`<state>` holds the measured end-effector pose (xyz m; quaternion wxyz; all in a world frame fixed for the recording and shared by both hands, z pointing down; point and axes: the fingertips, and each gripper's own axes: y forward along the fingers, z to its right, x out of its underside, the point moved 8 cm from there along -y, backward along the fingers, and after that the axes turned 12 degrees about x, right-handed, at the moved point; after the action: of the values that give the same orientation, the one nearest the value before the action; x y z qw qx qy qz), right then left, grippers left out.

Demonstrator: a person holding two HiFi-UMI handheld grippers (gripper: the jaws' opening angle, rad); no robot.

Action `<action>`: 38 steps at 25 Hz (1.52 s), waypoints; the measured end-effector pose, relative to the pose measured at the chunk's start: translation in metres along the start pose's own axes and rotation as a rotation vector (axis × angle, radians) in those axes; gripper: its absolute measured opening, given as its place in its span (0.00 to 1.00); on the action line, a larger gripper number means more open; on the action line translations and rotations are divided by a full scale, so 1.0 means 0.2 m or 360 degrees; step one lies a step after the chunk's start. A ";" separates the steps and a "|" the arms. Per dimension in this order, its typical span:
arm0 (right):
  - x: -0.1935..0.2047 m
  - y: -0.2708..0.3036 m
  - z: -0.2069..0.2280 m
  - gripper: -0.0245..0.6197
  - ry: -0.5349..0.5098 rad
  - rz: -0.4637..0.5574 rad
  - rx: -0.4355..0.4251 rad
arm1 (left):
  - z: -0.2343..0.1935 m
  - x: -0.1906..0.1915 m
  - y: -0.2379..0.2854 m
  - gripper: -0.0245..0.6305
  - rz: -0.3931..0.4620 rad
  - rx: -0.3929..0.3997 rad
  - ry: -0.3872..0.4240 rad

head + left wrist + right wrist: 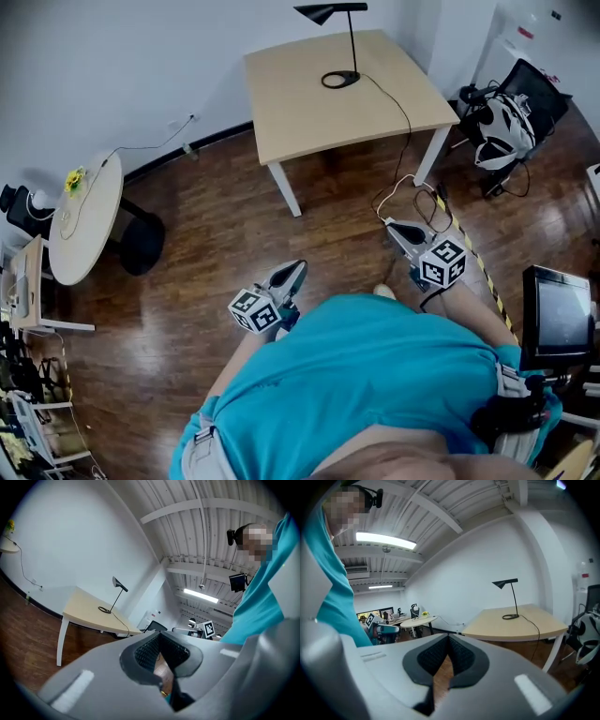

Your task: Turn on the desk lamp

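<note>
A black desk lamp (pixel 340 56) with a ring base stands at the far edge of the light wooden table (pixel 309 103); its cord (pixel 398 103) runs off the table's right side to the floor. No light shows from its shade. Both grippers hang low over the wooden floor, well short of the table. My left gripper (pixel 295 268) points up and right, jaws shut on nothing. My right gripper (pixel 390 224) sits below the table's near right leg, also shut and empty. The lamp (pixel 115 597) shows far off in the left gripper view, and the lamp (pixel 510 599) likewise in the right gripper view.
A round white table (pixel 86 220) with yellow flowers stands at the left. A black chair with a white helmet (pixel 502 127) is right of the desk. Cables (pixel 417 202) and a yellow-black strip (pixel 473 258) lie on the floor. A monitor (pixel 560 317) stands at the right.
</note>
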<state>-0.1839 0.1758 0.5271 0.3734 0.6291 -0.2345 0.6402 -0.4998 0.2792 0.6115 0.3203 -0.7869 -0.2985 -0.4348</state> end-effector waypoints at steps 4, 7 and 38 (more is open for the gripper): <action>-0.02 0.10 0.42 0.04 0.0036 0.0012 -0.0023 | -0.19 -0.01 0.32 0.04 -0.0009 -0.0048 0.0007; 0.00 0.21 0.74 0.04 0.0037 0.0041 -0.0086 | -0.33 0.01 0.56 0.04 -0.0002 -0.0120 0.0033; -0.59 2.15 2.10 0.04 0.0041 -0.0055 0.0062 | -2.59 -0.93 1.52 0.04 -0.0060 -0.0097 -0.0095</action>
<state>-0.2605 -0.4324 0.5265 0.3752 0.6320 -0.2063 0.6460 -0.6105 -0.3396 0.5907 0.2788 -0.8031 -0.3093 -0.4262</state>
